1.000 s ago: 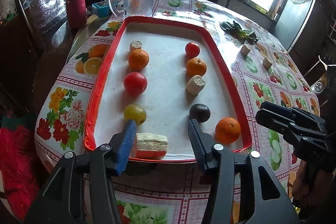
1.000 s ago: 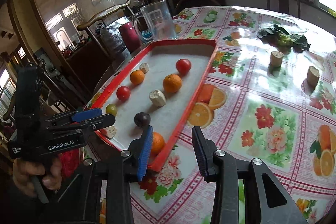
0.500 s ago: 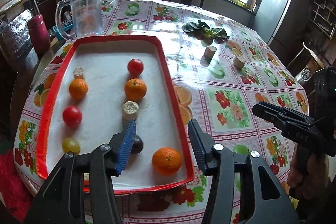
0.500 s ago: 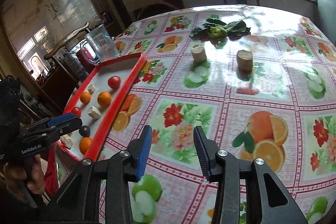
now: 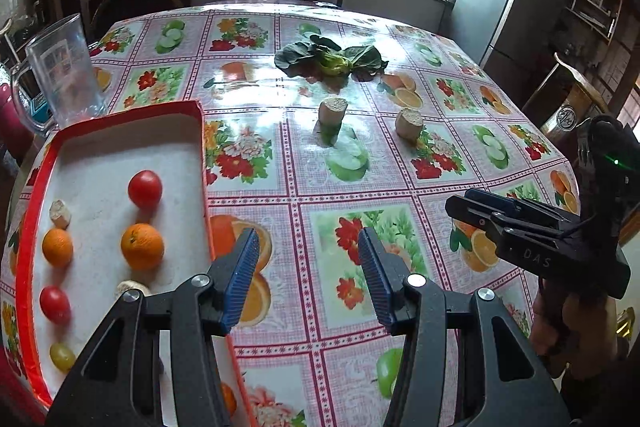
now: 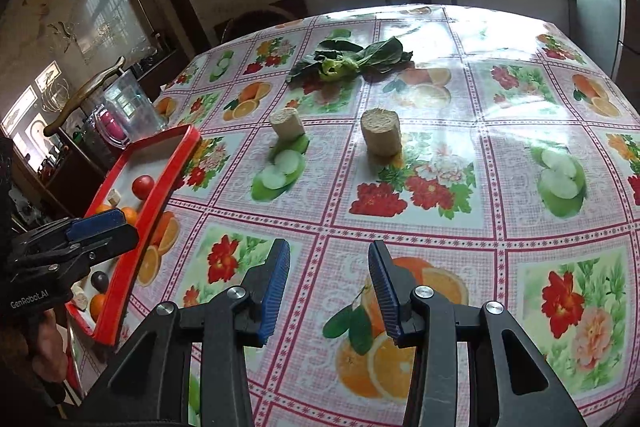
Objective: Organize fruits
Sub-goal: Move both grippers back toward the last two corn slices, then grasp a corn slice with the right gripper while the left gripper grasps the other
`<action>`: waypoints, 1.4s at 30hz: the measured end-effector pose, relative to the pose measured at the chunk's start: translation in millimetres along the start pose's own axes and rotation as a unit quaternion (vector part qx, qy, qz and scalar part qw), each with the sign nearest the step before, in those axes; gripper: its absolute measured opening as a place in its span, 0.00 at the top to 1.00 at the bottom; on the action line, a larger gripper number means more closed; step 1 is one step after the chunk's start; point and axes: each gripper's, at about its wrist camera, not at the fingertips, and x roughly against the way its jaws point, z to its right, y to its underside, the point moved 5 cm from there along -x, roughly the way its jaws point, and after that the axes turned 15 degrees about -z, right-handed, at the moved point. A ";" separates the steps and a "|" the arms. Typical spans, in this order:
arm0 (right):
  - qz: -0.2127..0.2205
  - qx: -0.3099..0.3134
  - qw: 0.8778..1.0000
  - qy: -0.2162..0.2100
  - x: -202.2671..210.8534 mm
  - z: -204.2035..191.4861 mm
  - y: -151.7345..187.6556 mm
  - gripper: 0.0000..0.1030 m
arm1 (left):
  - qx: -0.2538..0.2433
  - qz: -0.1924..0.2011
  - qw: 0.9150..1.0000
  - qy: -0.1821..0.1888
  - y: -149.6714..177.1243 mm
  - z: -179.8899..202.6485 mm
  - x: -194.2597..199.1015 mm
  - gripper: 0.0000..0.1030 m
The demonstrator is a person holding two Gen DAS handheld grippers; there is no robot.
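Both grippers hover over the flowered tablecloth [image 5: 304, 163] with fingers spread and nothing between them: the left gripper [image 5: 308, 275] just beside the red tray [image 5: 202, 147], the right gripper [image 6: 328, 287] further out over the cloth. The left view looks down into the tray and shows the fruit in two rows — a tomato [image 5: 145, 188] above an orange [image 5: 142, 246], and nearer the rim a smaller orange [image 5: 57, 247], a second tomato [image 5: 55, 303] and a green grape [image 5: 62, 357], with a pale cut chunk [image 5: 60, 214] at the far end. The right view sees the tray only edge-on, yet it catches a dark plum [image 6: 100, 281] that the left gripper's body hides in its own view. Two more chunks [image 6: 381, 131] stand well apart from the tray on the open cloth, near a bunch of greens [image 6: 352, 57]. A clear jug [image 5: 60, 75] sits just behind the tray.
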 end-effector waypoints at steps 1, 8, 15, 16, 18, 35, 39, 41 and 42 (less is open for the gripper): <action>0.000 0.000 1.000 0.004 -2.0 3.4 -3.6 0.58 | -0.002 -0.001 1.000 0.000 -5.4 1.5 -2.9 0.51; -0.006 -0.005 1.000 0.023 -23.4 21.3 -36.9 0.58 | -0.007 -0.017 1.000 0.001 -45.5 9.7 -34.8 0.51; -0.012 -0.007 0.999 0.033 -47.6 30.4 -69.4 0.56 | -0.006 -0.028 1.000 0.001 -85.9 11.1 -70.2 0.51; -0.013 -0.008 0.999 0.035 -50.3 31.5 -72.7 0.54 | -0.006 -0.031 1.000 0.002 -91.8 11.0 -75.7 0.51; -0.012 -0.009 0.999 0.038 -54.5 32.8 -79.4 0.52 | -0.004 -0.034 0.999 0.001 -102.6 11.1 -85.9 0.51; 0.000 -0.004 0.999 0.036 -47.7 39.3 -72.2 0.65 | -0.007 -0.035 0.999 -0.009 -127.0 19.7 -117.0 0.73; 0.000 -0.002 1.000 0.024 -36.7 32.4 -54.9 0.65 | -0.007 -0.035 0.999 -0.005 -106.7 19.9 -104.7 0.73; 0.000 -0.002 1.000 0.015 -30.9 27.4 -46.7 0.65 | -0.007 -0.032 0.999 -0.003 -94.0 21.0 -95.6 0.73; 0.000 0.001 1.000 0.011 -27.4 24.3 -42.0 0.65 | -0.009 -0.030 1.000 -0.001 -87.3 21.6 -90.7 0.73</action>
